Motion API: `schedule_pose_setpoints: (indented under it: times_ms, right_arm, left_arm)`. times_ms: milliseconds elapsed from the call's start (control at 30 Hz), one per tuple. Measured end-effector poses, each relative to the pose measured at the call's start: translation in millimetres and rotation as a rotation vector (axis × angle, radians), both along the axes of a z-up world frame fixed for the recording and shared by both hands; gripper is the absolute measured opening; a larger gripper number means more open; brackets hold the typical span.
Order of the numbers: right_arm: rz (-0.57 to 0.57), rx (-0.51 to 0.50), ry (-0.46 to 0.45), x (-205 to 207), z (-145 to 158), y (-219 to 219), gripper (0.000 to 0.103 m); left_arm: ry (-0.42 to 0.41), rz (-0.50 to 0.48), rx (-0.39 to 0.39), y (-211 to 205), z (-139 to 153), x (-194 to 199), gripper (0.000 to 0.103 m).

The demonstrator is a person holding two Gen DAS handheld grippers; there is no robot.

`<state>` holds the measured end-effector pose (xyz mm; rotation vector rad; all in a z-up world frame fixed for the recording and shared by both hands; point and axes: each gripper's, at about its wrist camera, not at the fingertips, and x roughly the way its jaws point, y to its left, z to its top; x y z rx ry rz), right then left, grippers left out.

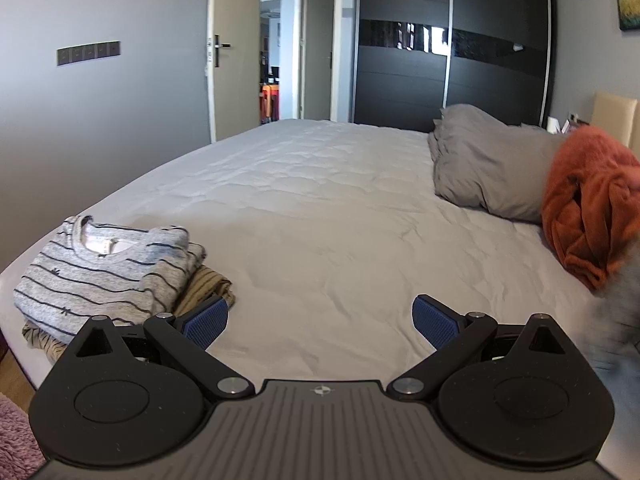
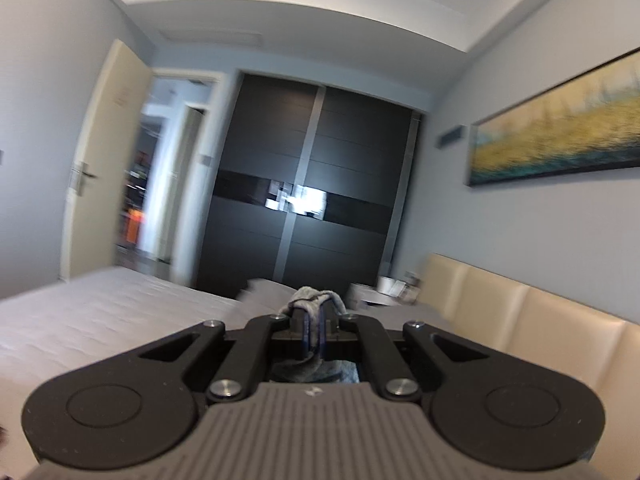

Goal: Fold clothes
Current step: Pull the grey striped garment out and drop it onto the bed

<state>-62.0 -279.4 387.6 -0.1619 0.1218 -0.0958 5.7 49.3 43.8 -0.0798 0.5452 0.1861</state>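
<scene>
Left gripper (image 1: 320, 322): fingers spread wide, empty, above bare grey bed (image 1: 320, 208). Right gripper (image 2: 314, 330): pressed together on grey garment (image 2: 316, 298), only a bunched edge showing past the tips, the rest hidden below. Folded striped sweater (image 1: 100, 272) atop olive garment (image 1: 208, 284), mostly covered, at bed's left corner. Orange fabric (image 1: 588, 208) cut off at right edge; view blurred

Bed (image 1: 320, 208) carried a wrinkled grey sheet. Near its left front corner lay a folded grey striped top (image 1: 104, 272) stacked on an olive striped garment (image 1: 208, 288). Grey pillows (image 1: 488, 168) and an orange fleece (image 1: 588, 208) lay at right.
</scene>
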Motion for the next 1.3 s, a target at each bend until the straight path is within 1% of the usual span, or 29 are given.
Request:
schedule_pose_setpoints:
  times_ms: [67,133,233,300,433,500,600,633,667,700,733,767,833,900,1033,1100,1200,1233,1267,1300]
  right_arm:
    - [0.047,0.041,0.021,4,-7,12,0.006]
    - [0.076,0.069,0.05,10,-22,23,0.006]
    - [0.095,0.121,0.114,21,-56,33,0.005]
    - [0.086,0.155,0.171,30,-87,36,0.006]
    - [0.016,0.179,0.266,40,-154,35,0.006]
    - [-0.028,0.191,0.32,48,-185,30,0.008]
    - [-0.093,0.19,0.408,56,-227,16,0.01]
    - [-0.109,0.184,0.434,57,-239,10,0.012]
    - [-0.125,0.171,0.452,57,-250,5,0.026]
    - [-0.141,0.157,0.468,57,-261,1,0.049]
    - [-0.157,0.139,0.463,54,-268,0,0.056]
    - [-0.161,0.122,0.455,50,-275,-2,0.058]
    - [-0.138,0.102,0.458,43,-289,-7,0.059]
    - [-0.1,0.102,0.458,42,-295,-15,0.059]
    - [0.01,0.145,0.497,34,-311,-6,0.059]
    - [0.06,0.17,0.534,24,-321,6,0.058]
    - [0.102,0.201,0.616,11,-339,22,0.055]
    - [0.127,0.212,0.65,8,-345,27,0.052]
    - [0.152,0.213,0.69,6,-352,32,0.046]
    - [0.173,0.208,0.732,4,-360,38,0.045]
  left_arm:
    - [-0.005,0.016,-0.01,7,1,-1,0.101]
    - [-0.005,0.03,-0.02,14,1,-3,0.101]
    - [0.005,0.039,-0.029,22,-2,-3,0.101]
    - [0.016,0.035,-0.024,25,-5,-2,0.101]
    - [0.044,0.001,0.011,24,-13,-1,0.101]
    - [0.052,-0.035,0.023,21,-17,0,0.101]
    - [0.063,-0.098,0.038,14,-23,0,0.101]
    - [0.072,-0.129,0.04,5,-28,-1,0.101]
    - [0.082,-0.157,0.042,-1,-32,-1,0.101]
    - [0.094,-0.184,0.042,-6,-36,-1,0.101]
    - [0.107,-0.207,0.045,-10,-41,0,0.101]
    - [0.122,-0.228,0.049,-14,-45,1,0.101]
    - [0.148,-0.265,0.059,-22,-55,2,0.101]
    - [0.172,-0.293,0.07,-29,-64,2,0.101]
    - [0.218,-0.35,0.094,-43,-83,3,0.1]
    - [0.242,-0.379,0.106,-50,-92,4,0.099]
    - [0.279,-0.413,0.121,-52,-105,5,0.096]
    - [0.292,-0.423,0.126,-51,-109,5,0.093]
    - [0.302,-0.437,0.131,-53,-113,5,0.091]
    - [0.31,-0.452,0.137,-55,-116,5,0.091]
